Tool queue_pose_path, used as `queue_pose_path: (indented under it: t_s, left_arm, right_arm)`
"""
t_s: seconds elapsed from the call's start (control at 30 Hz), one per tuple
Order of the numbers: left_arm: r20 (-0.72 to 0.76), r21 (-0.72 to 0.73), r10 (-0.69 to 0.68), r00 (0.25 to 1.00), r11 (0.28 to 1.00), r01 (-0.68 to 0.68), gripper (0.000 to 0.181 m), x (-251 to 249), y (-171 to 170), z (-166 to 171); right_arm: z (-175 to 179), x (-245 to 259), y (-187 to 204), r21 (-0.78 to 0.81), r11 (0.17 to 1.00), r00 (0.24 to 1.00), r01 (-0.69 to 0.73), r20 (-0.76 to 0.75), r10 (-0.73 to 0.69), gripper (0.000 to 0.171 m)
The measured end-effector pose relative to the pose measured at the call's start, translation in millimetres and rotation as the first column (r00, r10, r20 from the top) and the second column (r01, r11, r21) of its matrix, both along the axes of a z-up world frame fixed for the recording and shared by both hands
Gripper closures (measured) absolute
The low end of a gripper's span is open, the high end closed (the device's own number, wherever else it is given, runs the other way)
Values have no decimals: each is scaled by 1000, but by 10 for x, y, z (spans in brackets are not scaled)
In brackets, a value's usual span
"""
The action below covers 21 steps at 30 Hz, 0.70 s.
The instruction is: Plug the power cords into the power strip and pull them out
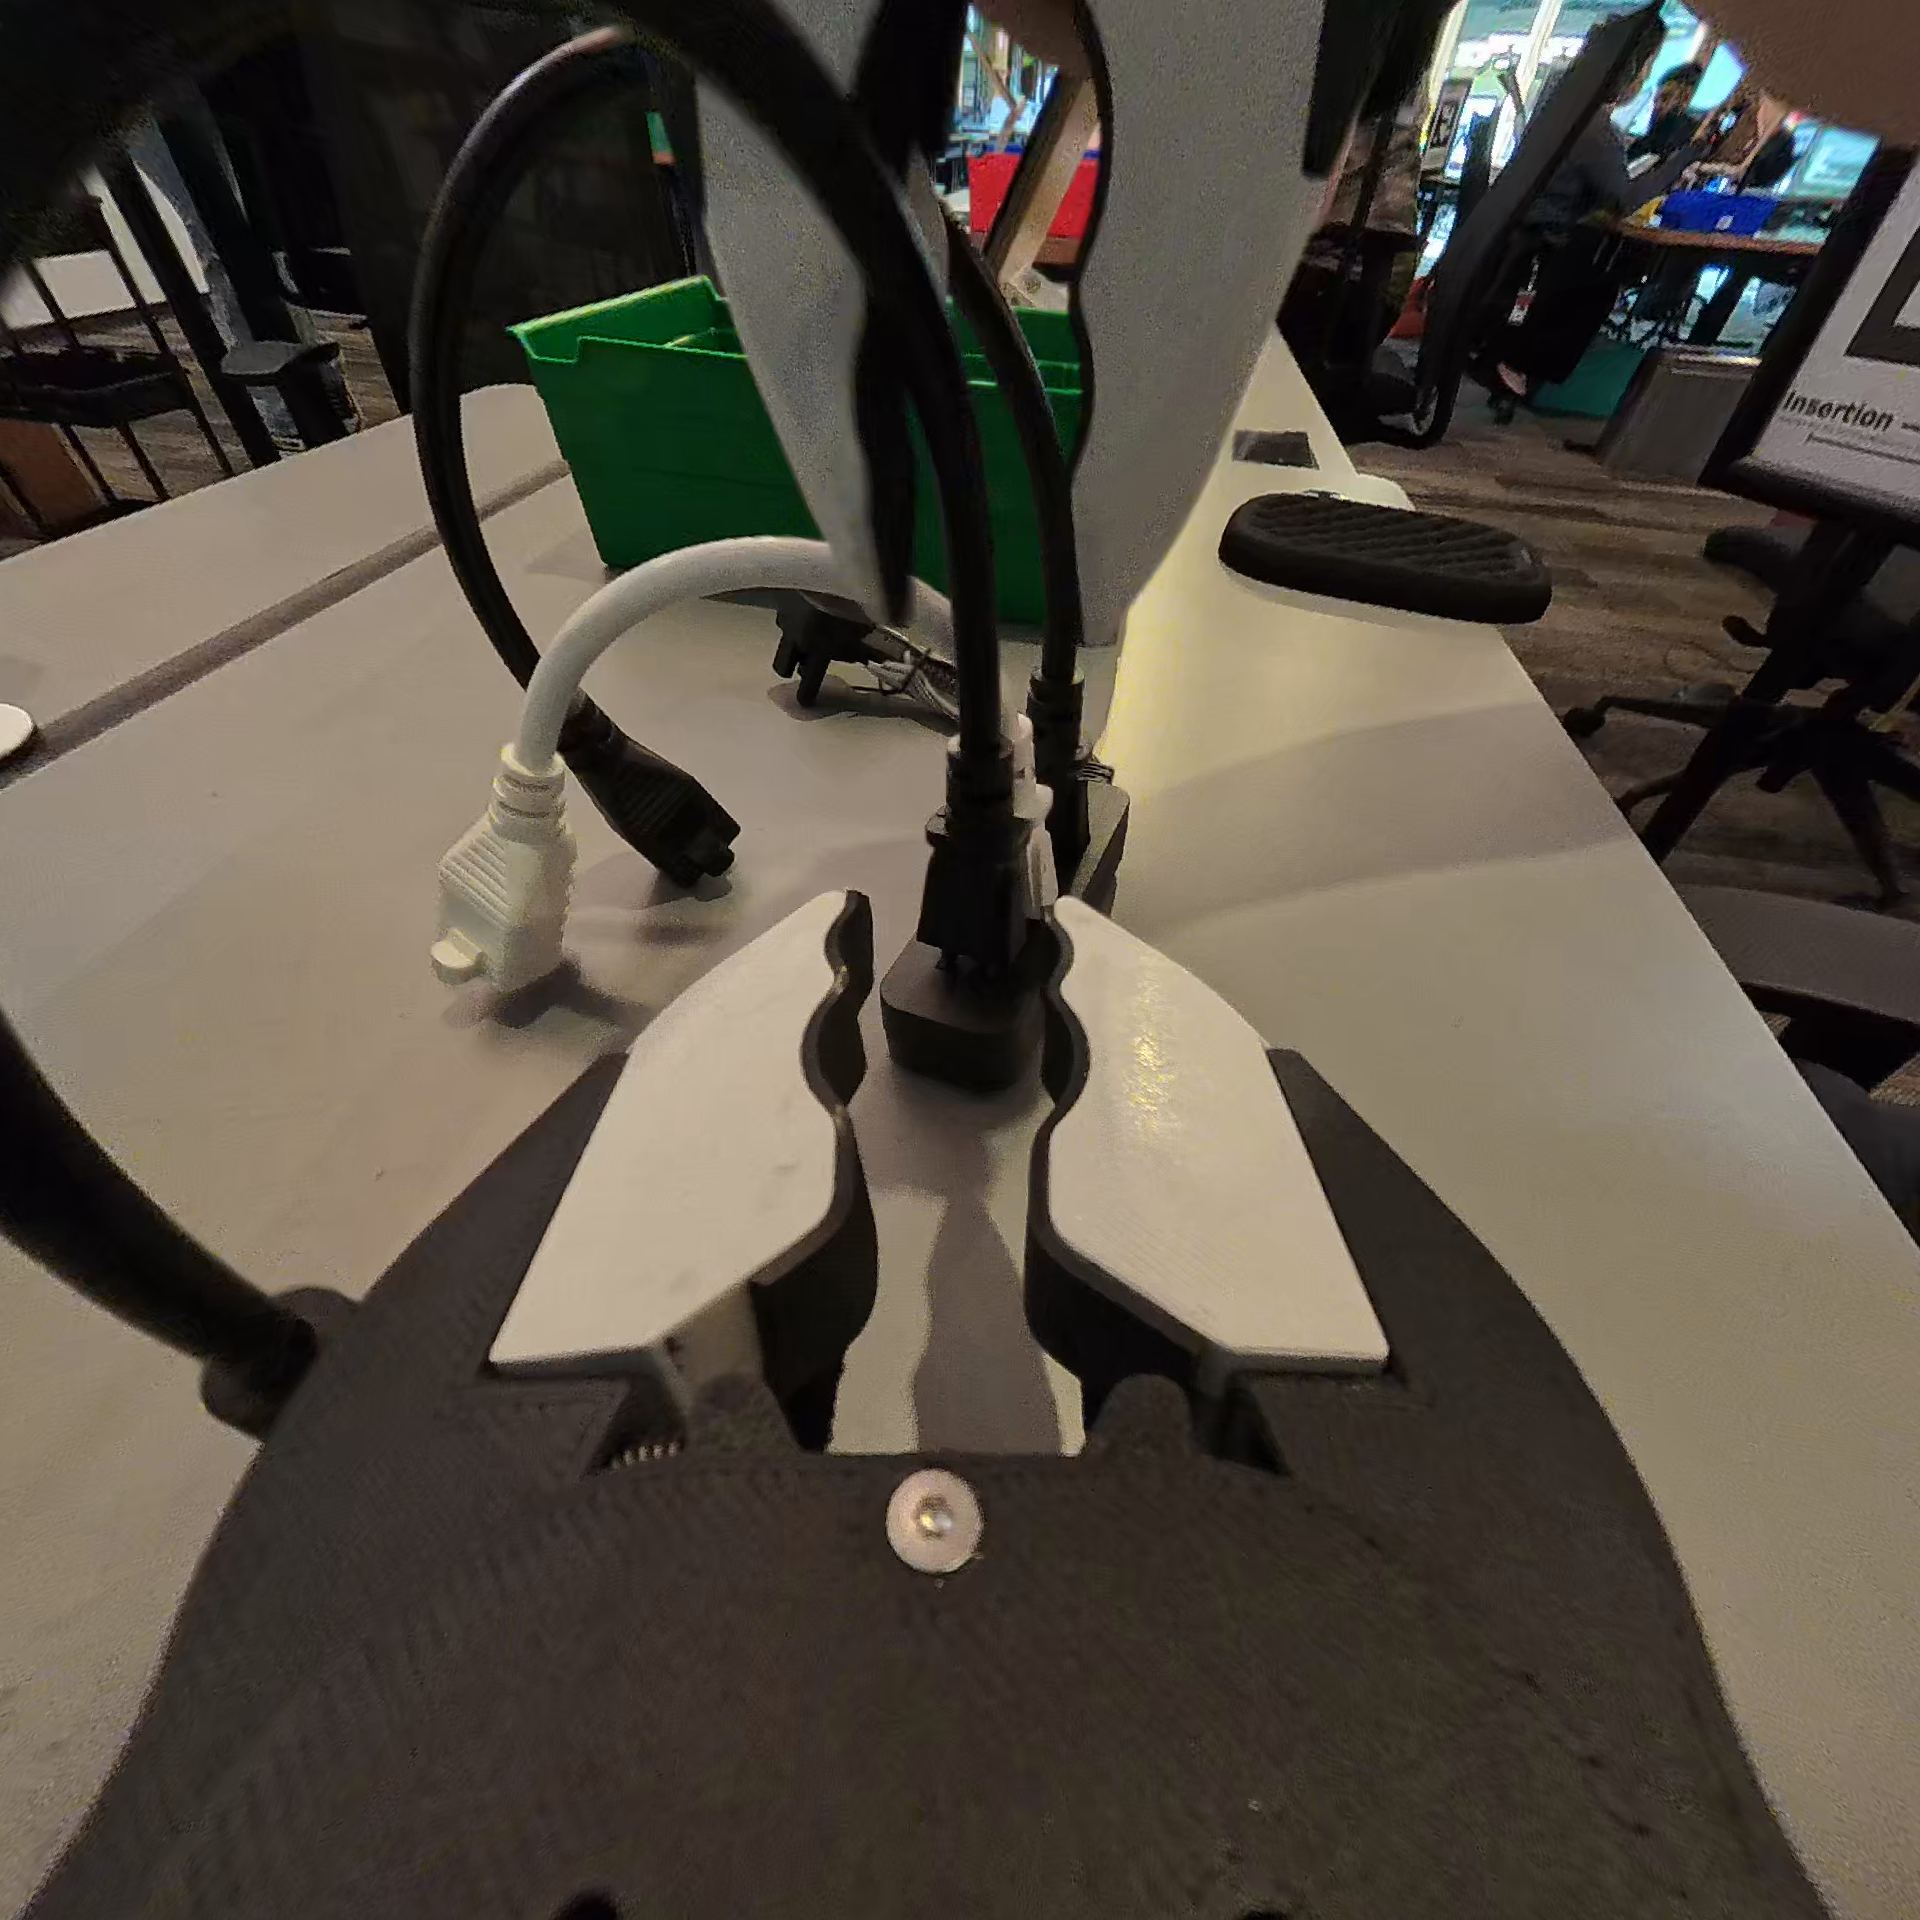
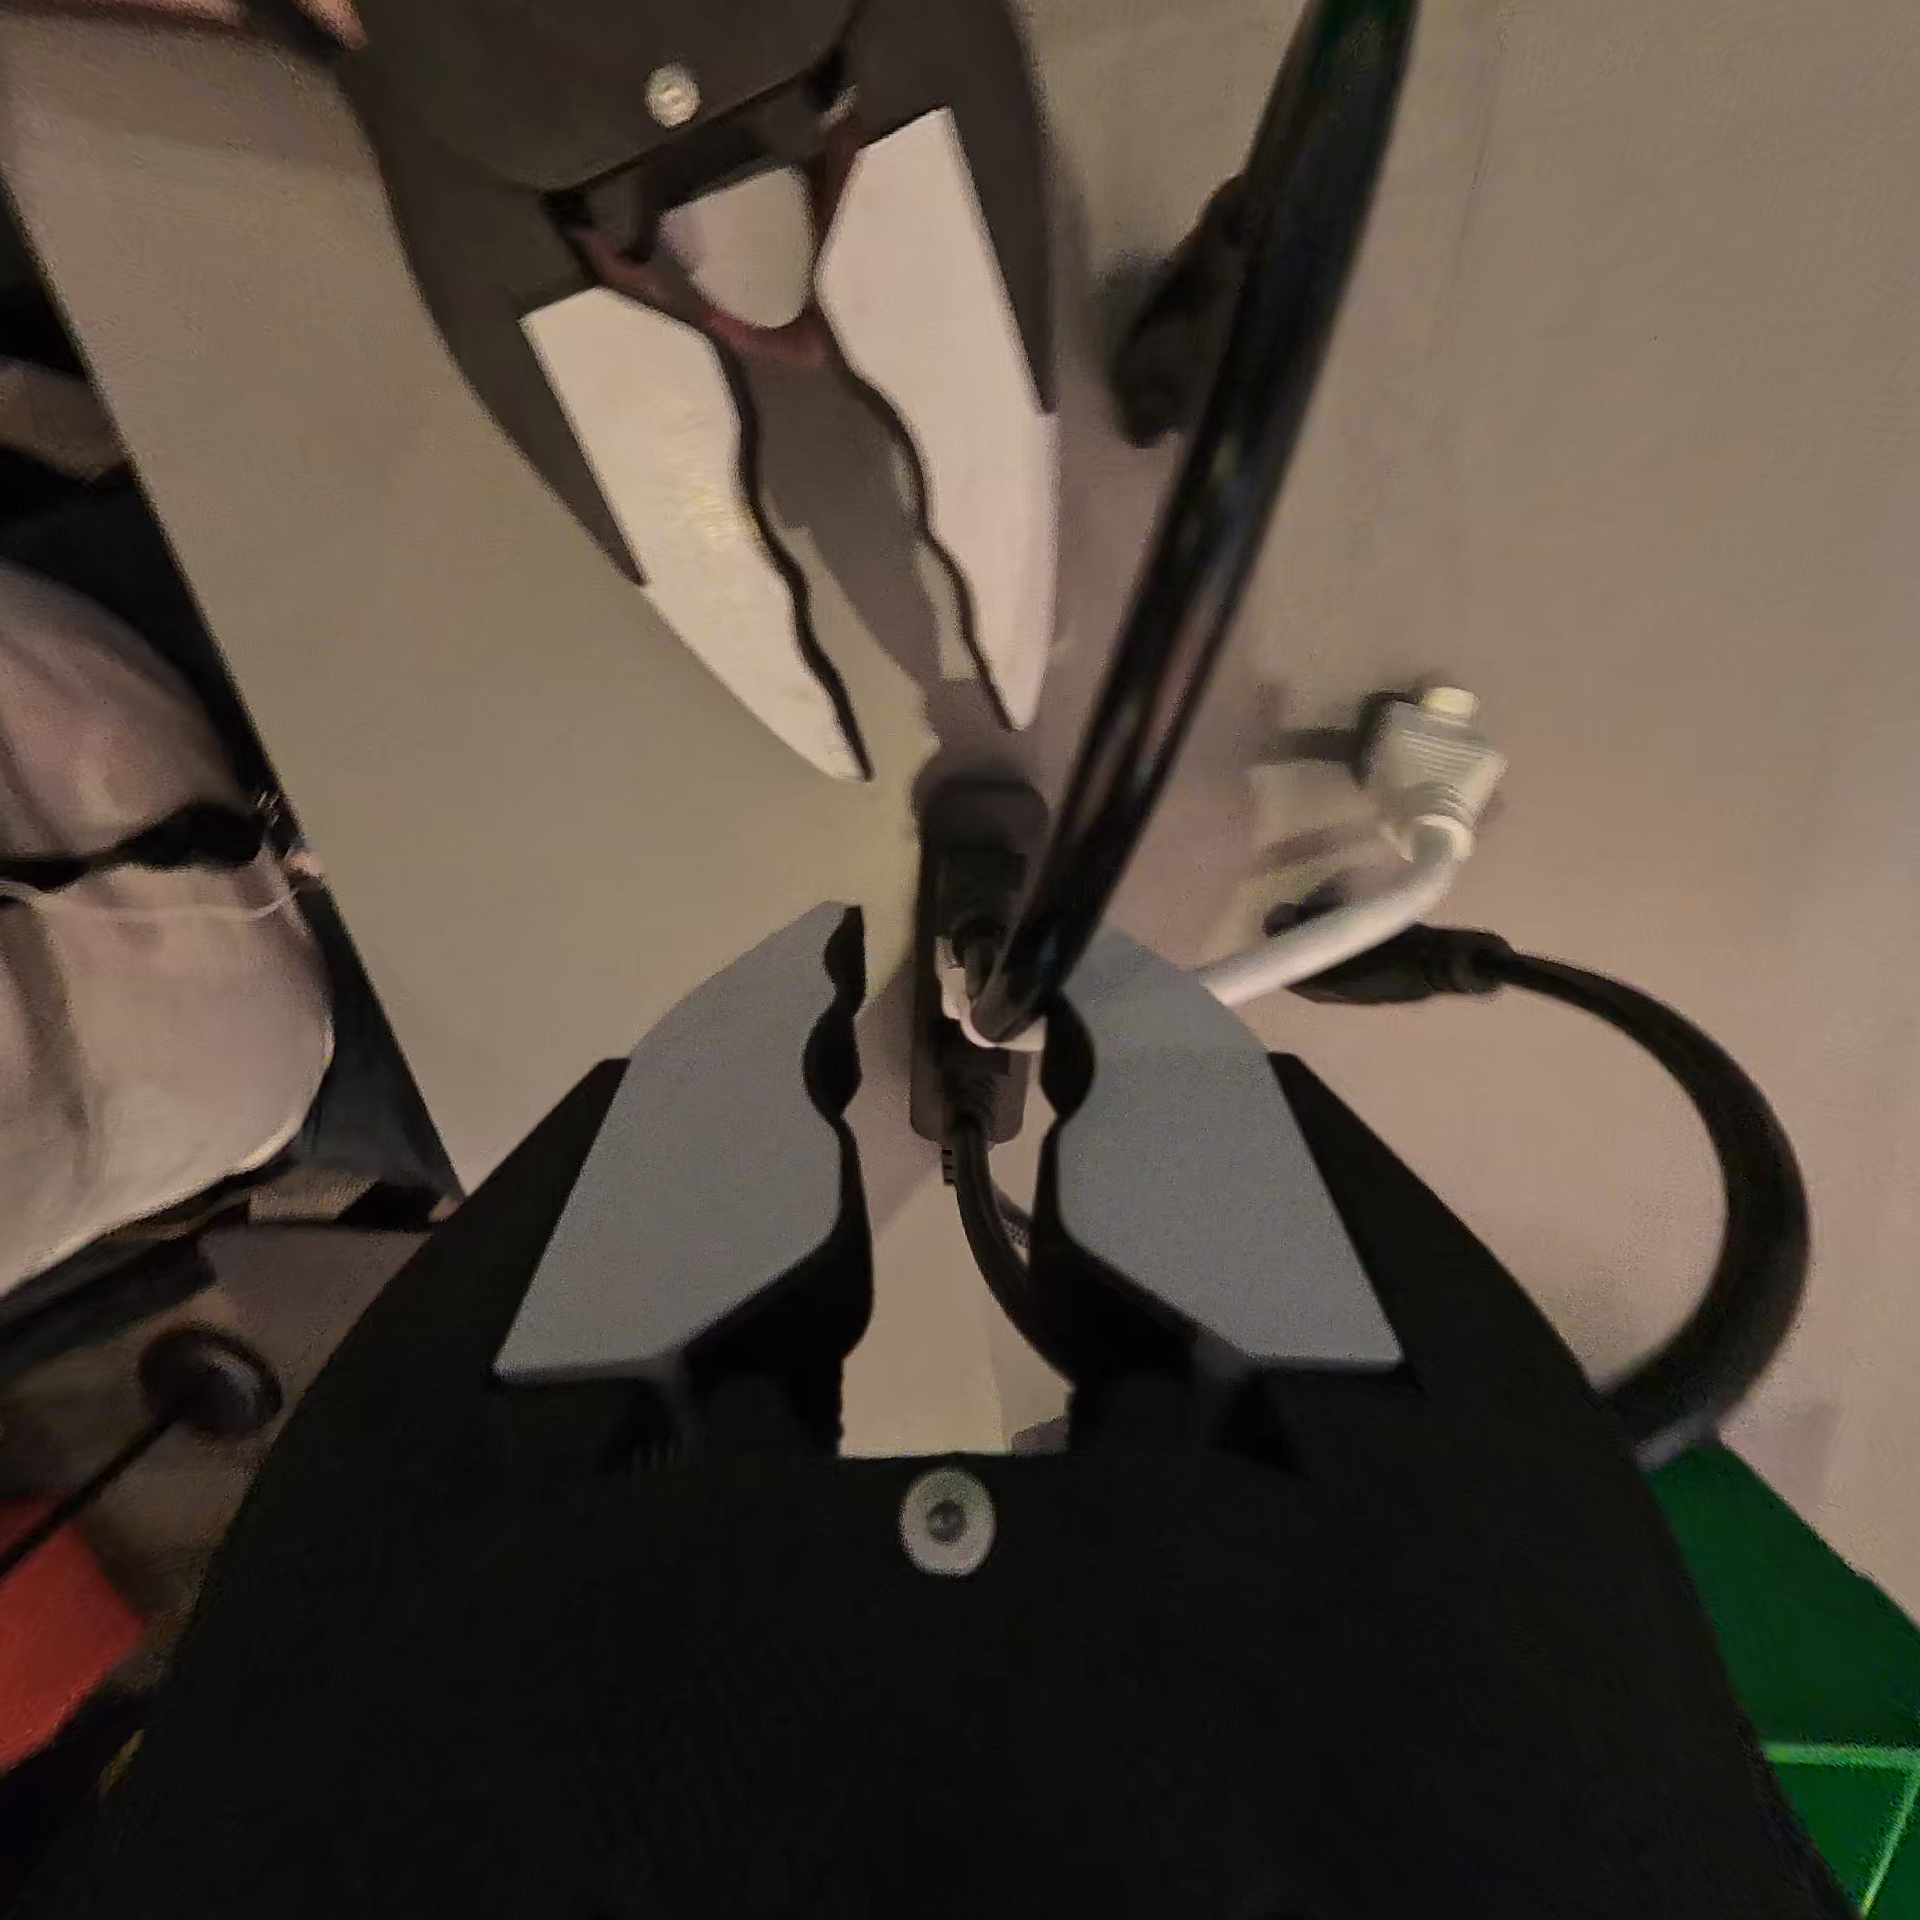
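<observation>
Straddling the black plug seated in the power strip, both my fingers sets gape apart; next, clamp and pull.

- Between the tips of your left gripper stands a black plug, touching or nearly touching the right finger, with a slim gap on its left.
- Black cords rise straight from the plugs ahead and arc overhead, blocking any approach from above.
- To the left, a white plug and a black connector lie on the table.
- The green bin closes off the far side.
- The table's right side is open up to the black pad.
- From your right gripper, a black cord crosses diagonally in front of the tips.
</observation>
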<state>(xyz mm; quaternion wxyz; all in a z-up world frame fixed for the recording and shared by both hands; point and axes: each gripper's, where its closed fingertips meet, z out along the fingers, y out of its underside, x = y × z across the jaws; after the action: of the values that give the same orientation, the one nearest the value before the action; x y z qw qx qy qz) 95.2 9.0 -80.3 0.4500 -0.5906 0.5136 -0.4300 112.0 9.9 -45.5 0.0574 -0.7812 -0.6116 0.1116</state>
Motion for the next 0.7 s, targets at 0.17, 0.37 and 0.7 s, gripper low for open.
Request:
queue_pose_path:
  t_s: [0.17,0.37,0.7]
  left_arm:
    - [-23,12,-7,1000,1000,7,153,20,-17,-30]
    - [2,-6,0,1000,1000,0,154,-3,10,4]
    - [-25,22,-20,999,1000,21,154,10,-36,-25]
  right_arm:
    - [-304,106,-37,4,998,978,-69,198,67,154]
    - [-314,129,-1,35,998,962,-48,270,37,161]
    - [-306,182,63,85,996,955,-40,296,13,150]
